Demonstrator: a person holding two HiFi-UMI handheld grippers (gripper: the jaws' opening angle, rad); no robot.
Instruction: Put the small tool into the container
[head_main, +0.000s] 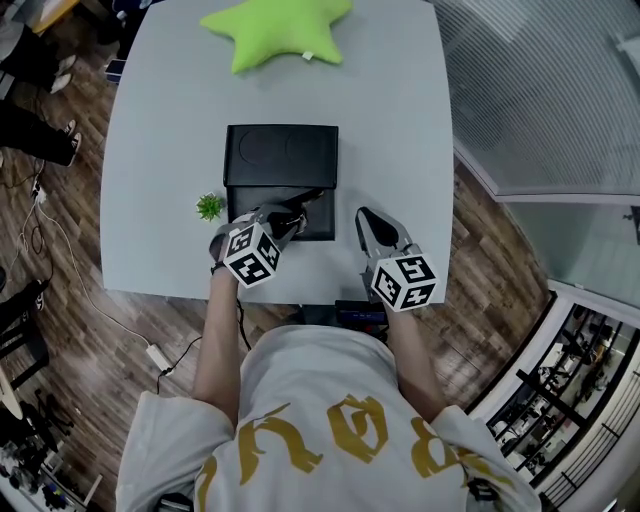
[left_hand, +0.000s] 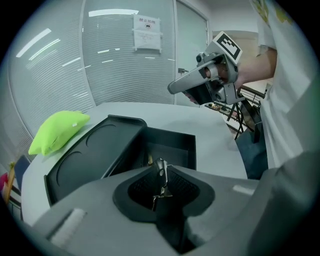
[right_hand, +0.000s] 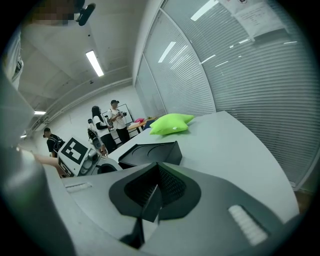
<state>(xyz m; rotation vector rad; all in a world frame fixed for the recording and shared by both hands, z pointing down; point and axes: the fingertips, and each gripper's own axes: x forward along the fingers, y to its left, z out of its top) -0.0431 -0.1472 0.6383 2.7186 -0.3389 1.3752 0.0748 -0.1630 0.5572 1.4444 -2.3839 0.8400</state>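
A black container (head_main: 281, 155) lies open in the middle of the grey table, its lid (left_hand: 92, 152) folded back and its tray (left_hand: 172, 150) facing me. My left gripper (left_hand: 161, 176) is shut on a small metal tool (left_hand: 161, 184), held just over the tray's near edge (head_main: 300, 215). My right gripper (head_main: 365, 218) hovers to the right of the container, above the table and apart from it. In the right gripper view the right gripper (right_hand: 152, 194) is shut with nothing in it, and the container (right_hand: 150, 153) lies ahead to its left.
A green star-shaped pillow (head_main: 281, 32) lies at the table's far edge. A small green plant-like object (head_main: 210, 207) sits left of the container. Glass walls with blinds (head_main: 560, 90) stand to the right. Several people (right_hand: 107, 122) stand far off.
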